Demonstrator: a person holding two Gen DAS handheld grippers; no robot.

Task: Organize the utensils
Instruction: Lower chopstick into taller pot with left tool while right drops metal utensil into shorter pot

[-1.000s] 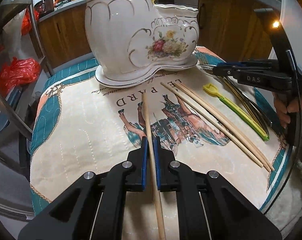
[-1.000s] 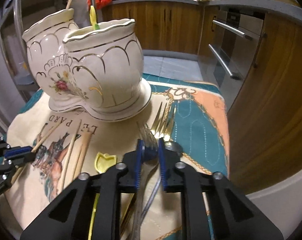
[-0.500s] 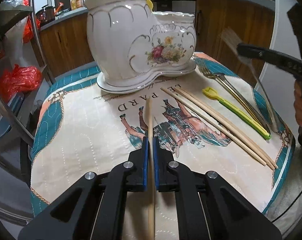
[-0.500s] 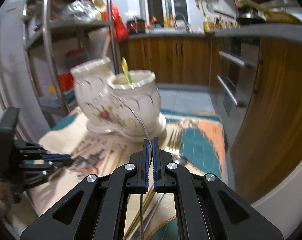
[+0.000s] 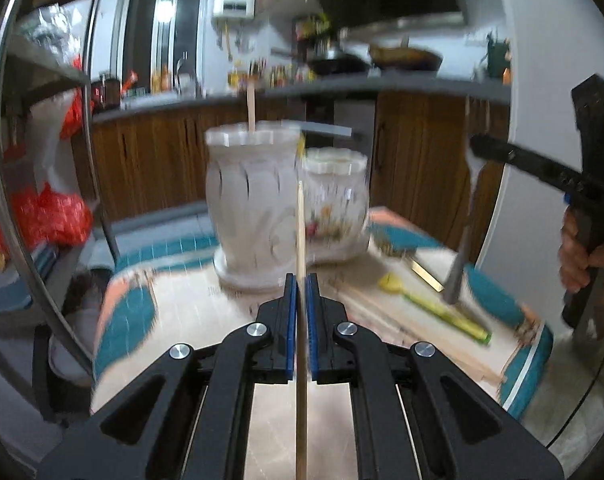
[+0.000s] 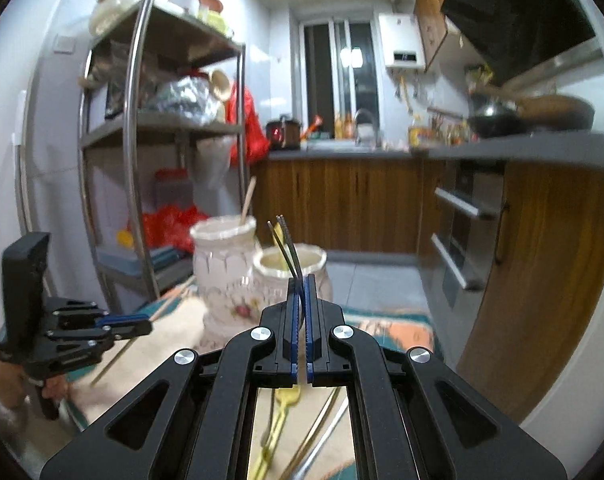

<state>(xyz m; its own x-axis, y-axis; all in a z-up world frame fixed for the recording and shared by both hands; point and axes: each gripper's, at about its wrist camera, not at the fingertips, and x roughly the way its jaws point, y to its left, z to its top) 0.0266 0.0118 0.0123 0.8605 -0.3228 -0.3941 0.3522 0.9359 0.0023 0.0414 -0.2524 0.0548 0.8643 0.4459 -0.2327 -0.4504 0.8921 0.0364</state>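
The left tool is being held clear of the bench, angled slightly downward toward the white ceramic holder, its jaws clenched on a wooden chopstick that is jutting forward past the tips. The right tool is being gripped by a hand at the bench's far side, nearly level, its jaws clamped on a fork whose tines are pointing up before the holder's smaller cup. A yellow-green utensil is lying on the cloth.
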